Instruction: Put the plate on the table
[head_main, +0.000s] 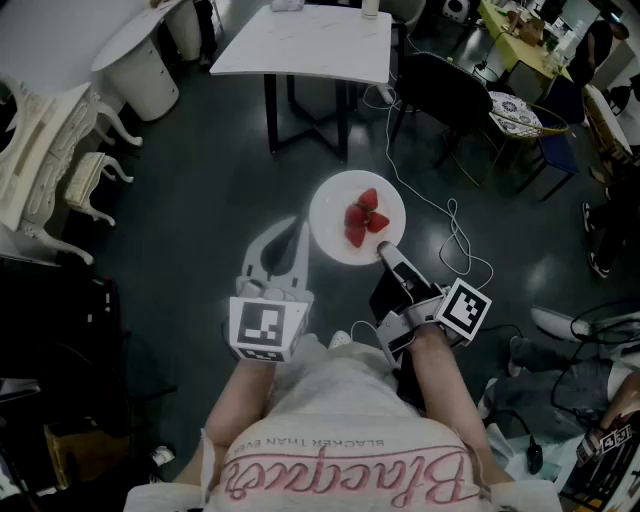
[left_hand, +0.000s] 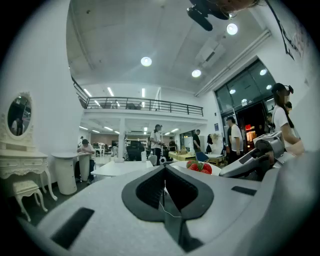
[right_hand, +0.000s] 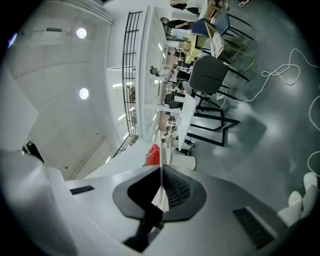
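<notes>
Plate rim gripped by right claw; left claw clenched, empty; shirt reads "BLACKER THAN EVER".

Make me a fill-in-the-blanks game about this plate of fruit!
1. The round white plate carries red ____.
2. The gripper shut on the plate's rim is the person's ____ one.
3. The plate hangs above the dark ____, not yet on the white table.
Missing words: strawberries; right; floor.
</notes>
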